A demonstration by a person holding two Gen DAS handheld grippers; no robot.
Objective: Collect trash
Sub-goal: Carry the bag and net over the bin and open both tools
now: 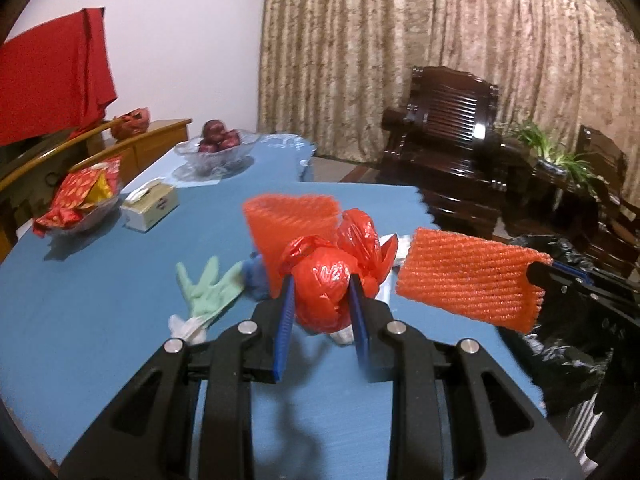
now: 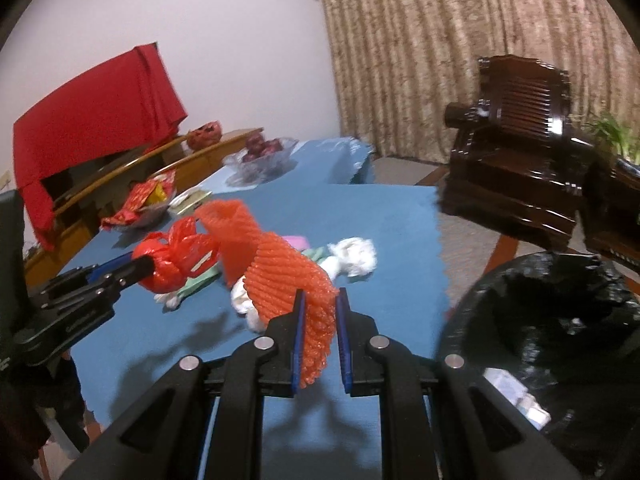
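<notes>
Left gripper (image 1: 322,300) up close, its blue fingers (image 1: 285,332) pinching a crumpled red plastic bag (image 1: 324,292) lifted clear above the blue worktop (image 1: 100,300). Alongside it, the right gripper (image 2: 320,312) has its fingers (image 2: 298,344) clamped on one end of an orange foam net sleeve (image 2: 280,276), which droops between the pads and juts forward over the cloth. Just to the right, beside the worktop edge, sits the bin lined with a black bag (image 2: 560,320), mouth open, some pale scraps lying inside. Just beyond the grippers, more trash lies on the worktop: a green glove (image 1: 208,288), a second orange net sleeve (image 1: 288,216) standing behind the red bag, and a white crumpled wad (image 2: 356,256) nearer the far edge. Further back on the left, a tissue box (image 1: 150,204) next to a dish of red packets (image 1: 80,196), then a glass bowl of dark red fruit (image 1: 218,146). At the back, a red cloth (image 1: 52,80) draped over something, a dark wooden armchair (image 1: 448,140) and patterned curtains (image 1: 400,40).
</notes>
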